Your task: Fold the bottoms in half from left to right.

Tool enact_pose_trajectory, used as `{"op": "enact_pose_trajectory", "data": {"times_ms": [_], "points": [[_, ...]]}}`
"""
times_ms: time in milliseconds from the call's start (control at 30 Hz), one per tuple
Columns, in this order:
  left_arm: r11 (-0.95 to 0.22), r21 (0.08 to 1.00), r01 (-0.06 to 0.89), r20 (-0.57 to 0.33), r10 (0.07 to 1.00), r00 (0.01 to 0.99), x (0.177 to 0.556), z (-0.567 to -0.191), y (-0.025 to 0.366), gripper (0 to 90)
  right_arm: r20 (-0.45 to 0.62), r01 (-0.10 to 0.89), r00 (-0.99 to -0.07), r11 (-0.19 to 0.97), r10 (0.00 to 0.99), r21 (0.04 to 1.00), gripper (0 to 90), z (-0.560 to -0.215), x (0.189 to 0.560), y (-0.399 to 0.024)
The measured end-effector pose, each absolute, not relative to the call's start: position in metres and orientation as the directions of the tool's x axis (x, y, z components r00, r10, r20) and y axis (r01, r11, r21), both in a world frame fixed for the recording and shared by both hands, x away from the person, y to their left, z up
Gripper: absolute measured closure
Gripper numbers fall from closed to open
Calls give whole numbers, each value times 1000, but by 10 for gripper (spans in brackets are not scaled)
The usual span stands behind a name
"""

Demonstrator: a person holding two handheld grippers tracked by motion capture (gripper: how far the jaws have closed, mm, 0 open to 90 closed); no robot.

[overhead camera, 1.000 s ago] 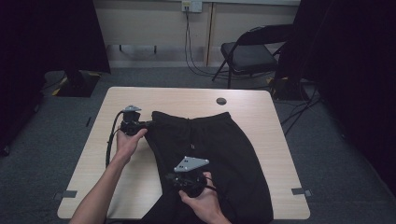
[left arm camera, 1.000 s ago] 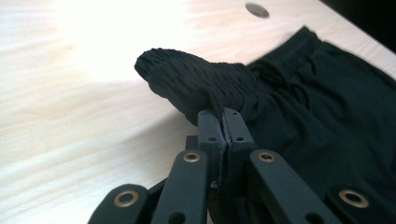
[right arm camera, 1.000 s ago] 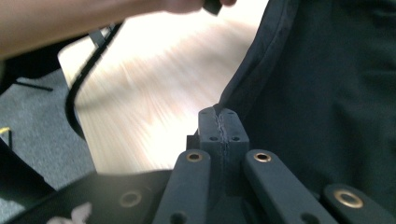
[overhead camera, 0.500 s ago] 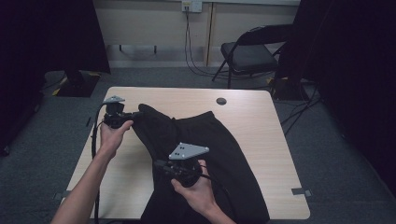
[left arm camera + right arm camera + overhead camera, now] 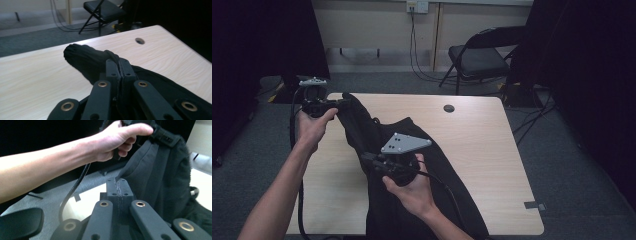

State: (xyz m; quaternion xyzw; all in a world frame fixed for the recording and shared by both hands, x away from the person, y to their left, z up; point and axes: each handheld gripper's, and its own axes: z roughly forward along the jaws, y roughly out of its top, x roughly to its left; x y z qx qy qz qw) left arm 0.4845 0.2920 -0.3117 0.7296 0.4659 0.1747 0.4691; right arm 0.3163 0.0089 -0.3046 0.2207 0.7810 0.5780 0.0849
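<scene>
High view has the wooden table (image 5: pixel 482 150) taking up most of the scene, so everything else is placed off that. Draped over the table's left-middle part is a pair of black shorts (image 5: pixel 412 150), by far the biggest thing on it. One end of the shorts is lifted off the table top toward the far-left corner, and the rest trails down to the near edge and hangs over it.

Both of the person's forearms come in from the near edge. The left arm stretches long and straight up the table's left side, with the left gripper (image 5: pixel 343 101) held up above the far-left corner, pointing across toward the middle. Its jaws are squeezed together on a bunched-up fold of the shorts, really clear in the left gripper view, where the fabric (image 5: pixel 87 60) pokes out past the tips like a little black nub above the table.

The right hand sits lower, above the table's near-left part, wrist bent so the right gripper (image 5: pixel 364 157) points left. Its jaws are pressed tight too, pinching a thin edge of the shorts. In the right gripper view the cloth (image 5: pixel 160 175) stretches taut from its jaws up to the left hand (image 5: pixel 120 141).

Smaller stuff: a folding chair (image 5: pixel 477 55) on the floor beyond the table's far edge, and a small round cable hole (image 5: pixel 449 108) in the table near that edge. No containers on the table.
</scene>
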Motion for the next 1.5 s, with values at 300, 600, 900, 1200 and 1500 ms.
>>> {"op": "enact_pose_trajectory", "data": {"times_ms": [300,600,900,1200,1500], "points": [[-137,820,556,-216,826,521,502,-355,246,877,149,319,-842,258,518,912,899,-336,321,-28],[-158,792,590,-233,815,530,529,-383,188,873,163,404,-750,249,641,880,899,-367,327,-88],[-155,793,590,-277,770,575,559,-399,142,834,166,490,-641,232,749,841,899,-395,342,-137],[-165,810,562,-256,763,593,543,-409,129,486,108,656,-503,297,858,694,893,-463,369,-173],[-292,794,534,-206,696,687,479,-430,150,564,43,711,-454,333,890,620,718,-471,367,-198]]}}
